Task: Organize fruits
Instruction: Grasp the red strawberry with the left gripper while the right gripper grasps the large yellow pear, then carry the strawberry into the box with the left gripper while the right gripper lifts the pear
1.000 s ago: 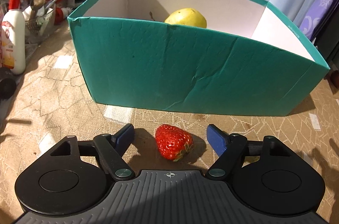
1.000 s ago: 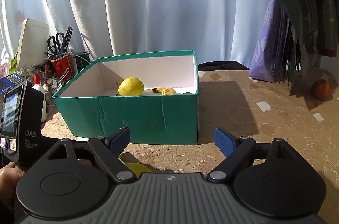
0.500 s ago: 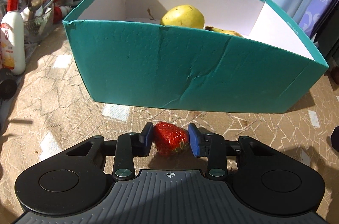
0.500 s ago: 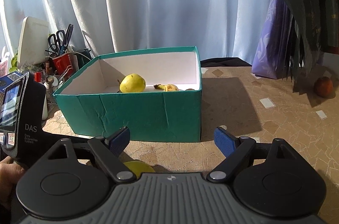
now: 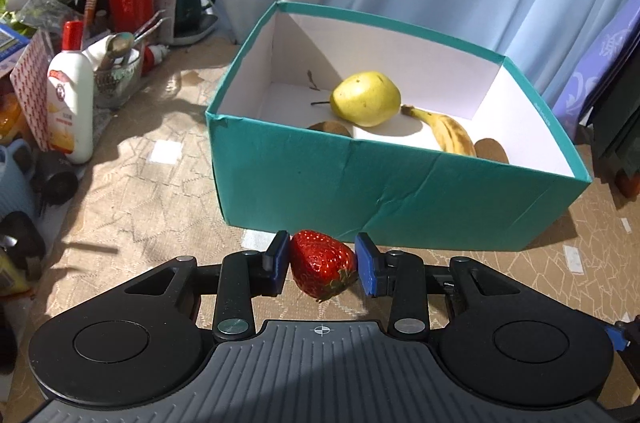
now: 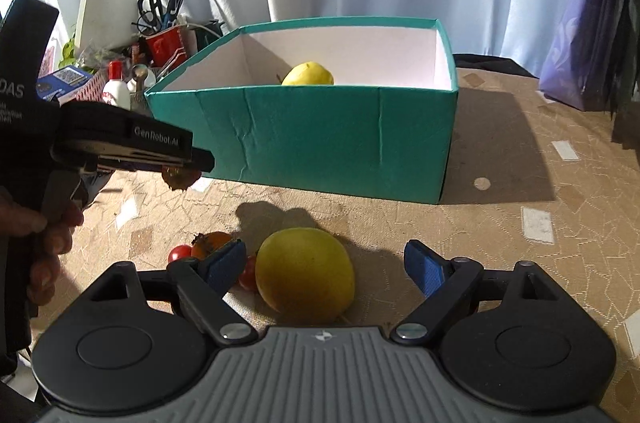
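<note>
Strawberry now lifted; one pear

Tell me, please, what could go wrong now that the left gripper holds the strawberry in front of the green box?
The left gripper pinches the soft strawberry between its pads; a firmer squeeze may bruise it. The teal box has a tall near wall, so a low carry could knock the berry loose. Dropped inside, it may land on the pear.

Red strawberry pinched aloft before teal box – pear, banana inside (floor-level).
</note>
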The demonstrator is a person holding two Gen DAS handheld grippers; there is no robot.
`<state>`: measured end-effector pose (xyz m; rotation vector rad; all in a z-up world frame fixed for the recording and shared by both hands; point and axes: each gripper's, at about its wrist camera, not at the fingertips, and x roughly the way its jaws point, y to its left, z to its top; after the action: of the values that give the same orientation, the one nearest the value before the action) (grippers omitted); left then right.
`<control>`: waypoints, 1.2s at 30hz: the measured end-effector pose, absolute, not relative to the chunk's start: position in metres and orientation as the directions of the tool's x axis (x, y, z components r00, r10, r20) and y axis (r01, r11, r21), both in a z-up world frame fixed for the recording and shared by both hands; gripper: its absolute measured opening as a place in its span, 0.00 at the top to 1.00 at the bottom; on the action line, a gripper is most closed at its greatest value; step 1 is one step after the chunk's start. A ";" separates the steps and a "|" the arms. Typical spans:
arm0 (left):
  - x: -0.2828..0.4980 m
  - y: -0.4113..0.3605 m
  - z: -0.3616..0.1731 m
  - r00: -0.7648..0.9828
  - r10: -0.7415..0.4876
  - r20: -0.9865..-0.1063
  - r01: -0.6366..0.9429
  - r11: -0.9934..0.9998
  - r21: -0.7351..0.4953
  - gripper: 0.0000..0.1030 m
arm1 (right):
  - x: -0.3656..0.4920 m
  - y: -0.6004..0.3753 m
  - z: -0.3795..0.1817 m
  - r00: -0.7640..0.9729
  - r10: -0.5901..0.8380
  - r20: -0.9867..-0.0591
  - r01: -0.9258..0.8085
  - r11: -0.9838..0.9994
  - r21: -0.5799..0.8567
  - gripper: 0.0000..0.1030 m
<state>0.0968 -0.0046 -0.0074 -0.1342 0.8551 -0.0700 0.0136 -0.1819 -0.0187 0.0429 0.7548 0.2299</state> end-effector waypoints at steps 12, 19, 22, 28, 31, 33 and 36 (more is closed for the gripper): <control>0.091 0.003 -0.002 0.658 -0.120 -0.743 -0.006 0.986 -0.165 0.62 | 0.033 -0.166 -0.042 0.650 0.239 -0.722 -0.211 0.969 0.131 0.31; 0.090 0.003 -0.001 0.655 -0.127 -0.745 -0.006 0.985 -0.174 0.62 | 0.037 -0.171 -0.050 0.643 0.265 -0.719 -0.207 0.963 0.169 0.36; 0.090 0.003 0.000 0.656 -0.128 -0.744 -0.005 0.985 -0.173 0.62 | 0.039 -0.173 -0.051 0.642 0.278 -0.715 -0.208 0.960 0.187 0.36; 0.089 0.001 0.004 0.660 -0.123 -0.741 -0.005 0.986 -0.168 0.62 | 0.033 -0.169 -0.050 0.658 0.240 -0.713 -0.192 0.970 0.150 0.37; 0.090 0.000 0.010 0.671 -0.122 -0.732 0.002 0.987 -0.162 0.62 | 0.027 -0.172 -0.046 0.684 0.207 -0.699 -0.172 0.978 0.122 0.37; 0.092 -0.002 0.016 0.680 -0.121 -0.723 0.008 0.987 -0.158 0.62 | 0.023 -0.174 -0.041 0.698 0.194 -0.689 -0.164 0.980 0.109 0.37; 0.101 -0.006 0.026 0.693 -0.119 -0.711 0.026 0.990 -0.141 0.62 | 0.020 -0.179 -0.033 0.719 0.180 -0.672 -0.151 0.983 0.103 0.37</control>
<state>0.1010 -0.0063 0.0263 -0.1228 0.8016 -0.0816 0.0199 -0.1794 -0.0327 0.0419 0.7469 0.1831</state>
